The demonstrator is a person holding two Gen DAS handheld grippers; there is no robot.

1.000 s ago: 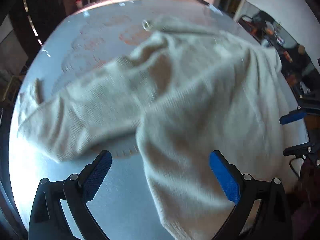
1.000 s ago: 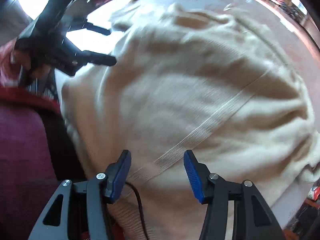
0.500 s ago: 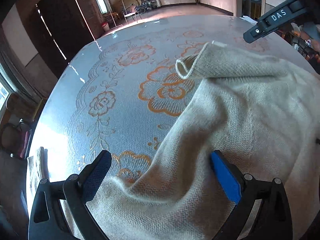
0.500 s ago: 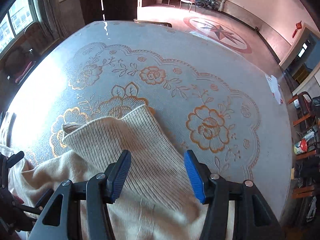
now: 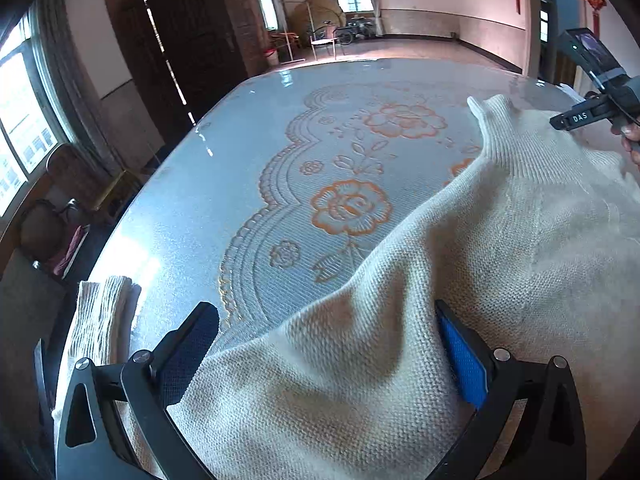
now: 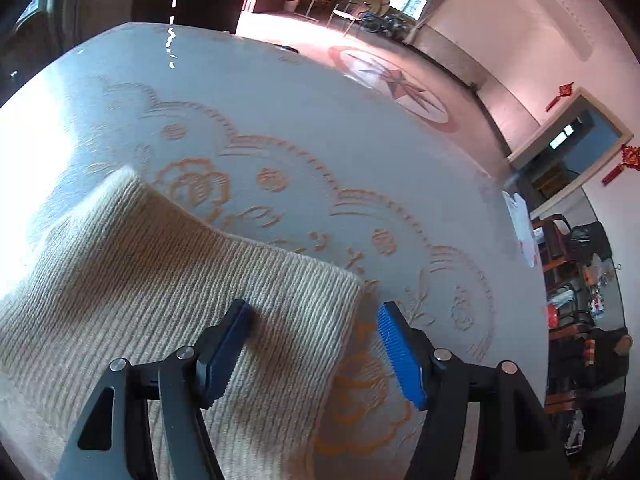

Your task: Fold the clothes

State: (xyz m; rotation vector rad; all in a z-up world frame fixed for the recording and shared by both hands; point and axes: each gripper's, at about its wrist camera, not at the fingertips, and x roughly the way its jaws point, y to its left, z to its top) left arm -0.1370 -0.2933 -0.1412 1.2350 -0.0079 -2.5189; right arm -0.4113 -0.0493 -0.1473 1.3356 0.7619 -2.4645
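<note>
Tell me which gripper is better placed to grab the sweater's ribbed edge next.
Probably the right gripper: its open jaws straddle the corner of the sweater at its ribbed edge. The left gripper is open over plain mid-fabric.

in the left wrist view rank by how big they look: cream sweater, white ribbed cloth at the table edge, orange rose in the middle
1. Cream knitted sweater, though nearness inflates it.
2. White ribbed folded cloth.
3. Orange rose print, close to the cloth, so unsure.

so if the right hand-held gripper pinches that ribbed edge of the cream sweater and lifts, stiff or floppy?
Likely floppy: the cream sweater already drapes in soft folds over the table. The ribbed edge looks thick and textured, so probably not slippery between the pads of the right hand-held gripper, which is open. It looks bulky, so expect trailing fabric to drag.
</note>
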